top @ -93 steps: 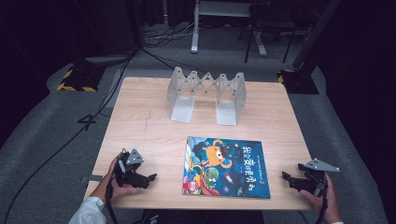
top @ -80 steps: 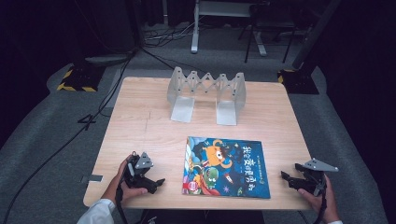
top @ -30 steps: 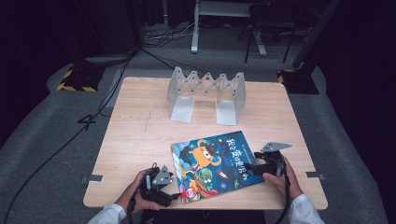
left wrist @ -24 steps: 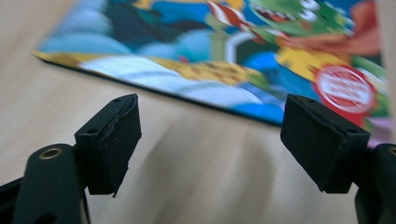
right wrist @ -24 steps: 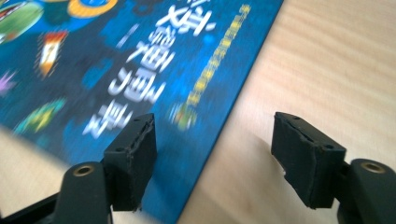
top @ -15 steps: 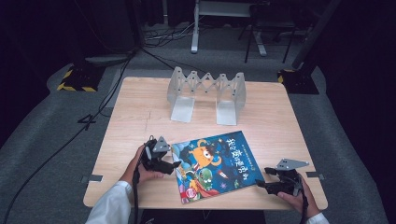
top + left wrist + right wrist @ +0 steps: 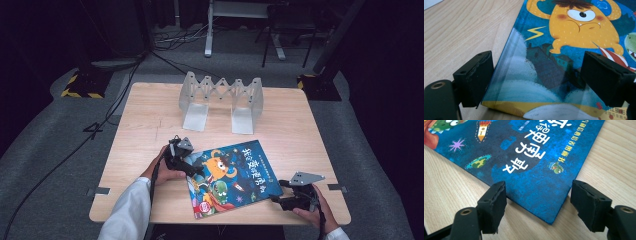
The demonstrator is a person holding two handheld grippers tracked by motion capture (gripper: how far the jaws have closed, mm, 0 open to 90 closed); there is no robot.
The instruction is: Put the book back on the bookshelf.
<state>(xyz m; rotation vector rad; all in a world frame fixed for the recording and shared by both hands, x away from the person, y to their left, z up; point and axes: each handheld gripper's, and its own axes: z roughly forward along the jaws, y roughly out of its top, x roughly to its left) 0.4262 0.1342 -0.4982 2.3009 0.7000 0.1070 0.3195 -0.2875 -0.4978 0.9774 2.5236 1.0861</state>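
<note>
Book: a picture book (image 7: 231,177) with a dark blue cover, an orange monster and white lettering, lies flat and closed on the near half of the counter (image 7: 150,115), turned askew so its corners point toward the edges.
Book in the left gripper view: the book (image 7: 564,62) shows its spine-side edge and a near corner, with the orange monster higher on the cover.
Book in the right gripper view: the book (image 7: 529,157) shows its lettered corner pointing down between the jaws.
Left tongs: the left tongs (image 7: 192,170) sit at the book's left edge; their jaws stand released and wide apart, one over bare wood just beside the edge, the other above the cover, gripping nothing.
Right tongs: the right tongs (image 7: 280,200) rest near the book's near right corner; the jaws are spread, one on each side of that corner, closed on nothing.
Hands: the left hand (image 7: 162,170) wears a white sleeve; the right hand (image 7: 312,210) is at the counter's near right corner.
Rack: a pale folding rack (image 7: 221,100) stands at the far middle, well apart from the book.
Change: compared with half a second ago, the left tongs now reach over the book's edge; the book lies as it did.
</note>
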